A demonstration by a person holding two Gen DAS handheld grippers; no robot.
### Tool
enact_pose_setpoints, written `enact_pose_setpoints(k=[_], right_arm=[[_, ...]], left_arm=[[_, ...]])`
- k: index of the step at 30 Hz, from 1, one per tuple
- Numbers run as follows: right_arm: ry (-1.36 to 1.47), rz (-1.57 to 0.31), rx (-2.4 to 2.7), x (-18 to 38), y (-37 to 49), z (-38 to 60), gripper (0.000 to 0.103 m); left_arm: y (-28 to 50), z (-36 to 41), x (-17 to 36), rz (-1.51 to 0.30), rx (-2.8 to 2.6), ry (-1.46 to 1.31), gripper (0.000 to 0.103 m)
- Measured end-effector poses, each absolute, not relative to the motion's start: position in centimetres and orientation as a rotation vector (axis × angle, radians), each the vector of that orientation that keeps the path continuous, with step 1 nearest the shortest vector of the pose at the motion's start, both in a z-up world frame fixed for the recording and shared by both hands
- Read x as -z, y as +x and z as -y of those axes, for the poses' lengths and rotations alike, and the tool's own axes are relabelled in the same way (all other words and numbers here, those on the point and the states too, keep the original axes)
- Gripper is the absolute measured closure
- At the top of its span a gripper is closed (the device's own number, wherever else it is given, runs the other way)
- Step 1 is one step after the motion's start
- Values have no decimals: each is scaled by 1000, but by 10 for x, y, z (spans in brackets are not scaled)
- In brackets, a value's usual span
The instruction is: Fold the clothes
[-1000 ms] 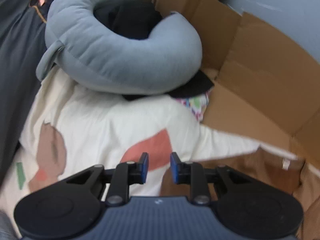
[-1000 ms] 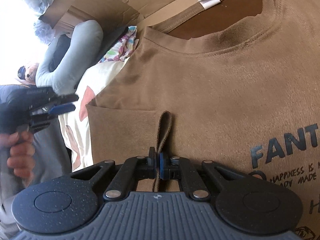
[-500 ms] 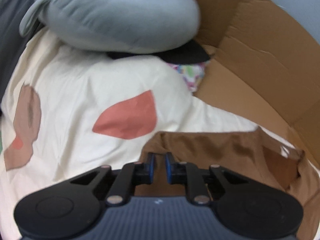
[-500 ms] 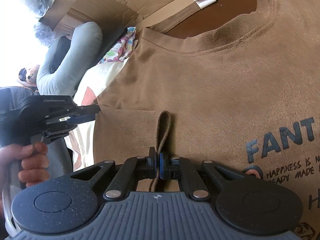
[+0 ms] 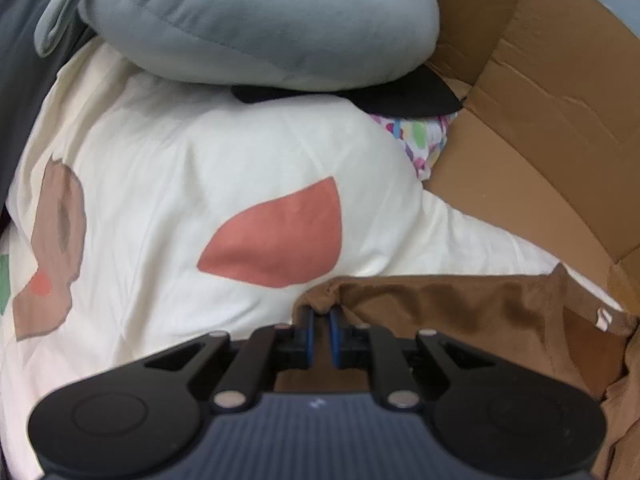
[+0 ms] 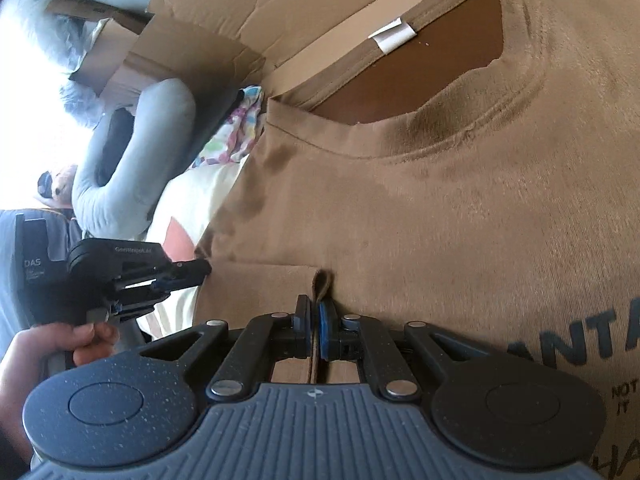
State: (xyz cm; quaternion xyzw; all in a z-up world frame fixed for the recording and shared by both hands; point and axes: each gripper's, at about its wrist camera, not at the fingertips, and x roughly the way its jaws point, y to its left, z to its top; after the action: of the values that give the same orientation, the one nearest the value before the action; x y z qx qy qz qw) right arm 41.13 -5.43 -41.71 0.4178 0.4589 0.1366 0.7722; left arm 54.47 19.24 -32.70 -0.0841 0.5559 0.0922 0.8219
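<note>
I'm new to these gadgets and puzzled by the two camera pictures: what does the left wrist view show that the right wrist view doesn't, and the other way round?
Only the left wrist view shows the cream fabric's brown patch with an orange dot. Only the right wrist view shows the brown T-shirt's neckline, white label and dark lettering, the right gripper pinching a fold of it, and a hand holding the left gripper. Both show the shirt, the grey-blue cushion and the cardboard box.

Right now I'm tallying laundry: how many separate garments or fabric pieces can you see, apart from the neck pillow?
4, possibly more hidden: the brown T-shirt in both grippers, the cream printed fabric beneath it, a colourful spotted piece by the cardboard, and a black item under the pillow.
</note>
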Motion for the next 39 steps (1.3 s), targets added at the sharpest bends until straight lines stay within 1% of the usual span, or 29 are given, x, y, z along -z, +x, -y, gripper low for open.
enact_pose_setpoints(k=[4,6,8,9,11,13,16,22,30,37,38,39], right_arm=[[876,-976,-278,411,406,54,101],[857,-963,-254,407,402,57,99],[841,-943,-272,402,396,61,99],[833,-933,-281,399,394,63,99],[818,-913,-299,394,389,67,99],[791,-903,-342,388,385,68,98],[721,-913,-416,382,381,58,98],[623,-945,-509,381,376,30,98],[509,-985,-601,386,361,-6,98],[428,-1074,-606,391,347,-23,98],[423,-1082,-607,390,345,-24,95],[420,-1089,-603,389,345,-24,87]], left_arm=[[545,-189,327,-1176,-203,-152,93],[542,-188,323,-1162,-199,-146,93],[533,-186,315,-1143,-163,-105,88],[529,-185,310,-1133,-145,-84,83],[520,-182,301,-1113,-109,-43,83],[510,-181,292,-1089,-70,-13,84],[484,-186,281,-1060,-14,-41,87],[438,-180,278,-1070,37,-63,87],[391,-184,304,-1127,42,-87,88],[362,-194,328,-1208,-9,-48,89],[361,-195,331,-1209,-16,-38,91],[360,-197,333,-1211,-24,-27,96]])
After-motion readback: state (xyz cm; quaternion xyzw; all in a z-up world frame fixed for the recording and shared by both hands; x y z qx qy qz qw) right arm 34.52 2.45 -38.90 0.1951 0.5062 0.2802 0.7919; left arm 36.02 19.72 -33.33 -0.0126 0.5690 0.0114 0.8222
